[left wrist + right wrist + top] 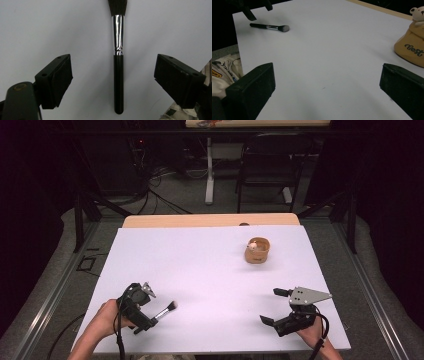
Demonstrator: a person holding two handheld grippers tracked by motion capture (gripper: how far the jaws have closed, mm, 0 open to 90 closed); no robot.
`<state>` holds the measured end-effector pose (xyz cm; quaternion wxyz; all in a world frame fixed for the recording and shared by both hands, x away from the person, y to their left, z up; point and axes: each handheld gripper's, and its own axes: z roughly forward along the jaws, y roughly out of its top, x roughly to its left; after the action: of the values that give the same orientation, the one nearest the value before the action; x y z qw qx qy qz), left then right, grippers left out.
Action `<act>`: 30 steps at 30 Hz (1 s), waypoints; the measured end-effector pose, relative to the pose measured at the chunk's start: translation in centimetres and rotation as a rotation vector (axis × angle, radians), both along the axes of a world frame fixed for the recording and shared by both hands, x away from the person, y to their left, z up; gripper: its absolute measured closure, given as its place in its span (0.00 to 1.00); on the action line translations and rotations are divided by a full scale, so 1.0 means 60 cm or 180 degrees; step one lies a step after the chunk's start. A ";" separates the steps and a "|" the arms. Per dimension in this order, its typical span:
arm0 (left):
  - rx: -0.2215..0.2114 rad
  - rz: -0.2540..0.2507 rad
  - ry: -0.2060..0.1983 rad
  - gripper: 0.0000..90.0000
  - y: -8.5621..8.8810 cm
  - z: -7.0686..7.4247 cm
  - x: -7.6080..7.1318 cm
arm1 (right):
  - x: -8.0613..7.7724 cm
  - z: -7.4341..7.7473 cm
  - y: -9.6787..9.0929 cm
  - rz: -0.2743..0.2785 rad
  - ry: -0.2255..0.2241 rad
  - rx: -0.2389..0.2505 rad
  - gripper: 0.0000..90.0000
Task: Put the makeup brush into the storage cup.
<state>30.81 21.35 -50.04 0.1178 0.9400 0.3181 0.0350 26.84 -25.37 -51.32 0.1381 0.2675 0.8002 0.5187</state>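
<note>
Between left gripper [113, 77] jaws — brush [118, 75], untouched

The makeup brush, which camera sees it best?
The left gripper view: the makeup brush lies big and sharp between the open left gripper, untouched, its bristle tip cut off at the top. The high view shows it whole but tiny; the right gripper view shows it far off.

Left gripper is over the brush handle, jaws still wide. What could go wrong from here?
1. The makeup brush lies flat on the white table between the left gripper's open pads; closing this low may scrape the pads on the surface or roll the thin round handle out.
2. The jaws straddle the handle end, so the brush may tilt head-down once lifted.
3. The tan holder across the table looks small and light; a tilted brush could tip it.
</note>
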 end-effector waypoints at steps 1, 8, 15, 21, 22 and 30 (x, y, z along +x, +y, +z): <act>0.0066 -0.0006 0.0032 0.19 0.000 -0.002 0.000 | 0.000 0.000 0.000 -0.0002 -0.0001 -0.0003 0.00; 0.0239 0.0033 0.0193 0.42 0.003 -0.013 0.000 | 0.000 0.000 0.000 0.0002 -0.0008 -0.0026 0.00; 0.0294 0.0031 0.0361 0.59 0.003 -0.021 -0.002 | 0.000 -0.001 0.002 0.0029 -0.0001 -0.0067 0.00; 0.0308 0.0036 0.0481 0.70 0.006 -0.026 -0.002 | 0.000 -0.001 0.003 0.0023 -0.0002 -0.0078 0.00; 0.0323 0.0029 0.0488 0.72 0.006 -0.027 -0.002 | 0.000 -0.001 0.004 0.0025 -0.0006 -0.0073 0.00; 0.0392 0.0017 0.0576 0.80 0.006 -0.036 -0.003 | 0.001 -0.002 0.005 0.0032 -0.0005 -0.0075 0.00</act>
<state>30.64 21.72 -52.19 0.0305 0.9440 0.3272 -0.0301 26.89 -25.08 -51.43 0.1393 0.2614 0.8075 0.5101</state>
